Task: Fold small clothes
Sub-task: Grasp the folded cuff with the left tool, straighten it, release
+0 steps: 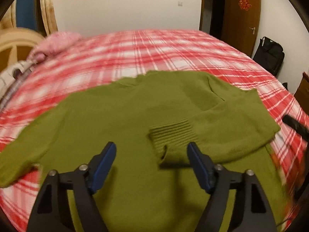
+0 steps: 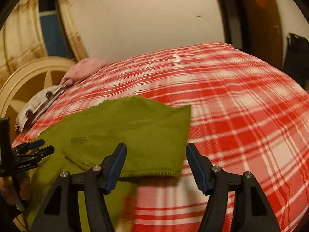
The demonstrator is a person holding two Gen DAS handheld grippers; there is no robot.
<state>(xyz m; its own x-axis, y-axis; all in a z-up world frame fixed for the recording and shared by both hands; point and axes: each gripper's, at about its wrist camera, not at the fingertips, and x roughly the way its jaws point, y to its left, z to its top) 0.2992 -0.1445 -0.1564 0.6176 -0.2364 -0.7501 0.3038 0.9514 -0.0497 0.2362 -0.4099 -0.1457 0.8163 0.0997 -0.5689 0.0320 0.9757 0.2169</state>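
An olive green knitted sweater (image 1: 119,119) lies flat on the red and white plaid bed (image 1: 146,46). Its right sleeve is folded across the body, with the ribbed cuff (image 1: 171,135) lying between my left fingers. The left sleeve stretches out to the left. My left gripper (image 1: 151,148) is open and empty just above the sweater's body. In the right wrist view the sweater (image 2: 135,131) shows with the folded sleeve on top. My right gripper (image 2: 155,150) is open and empty over the sweater's right edge. The left gripper (image 2: 38,147) shows at that view's left edge.
A pink pillow (image 1: 58,42) and a white printed cushion (image 2: 38,102) lie near the cream headboard (image 2: 25,81) at the left. A brown door (image 1: 241,13) and a black bag (image 1: 270,56) stand at the far right, beyond the bed.
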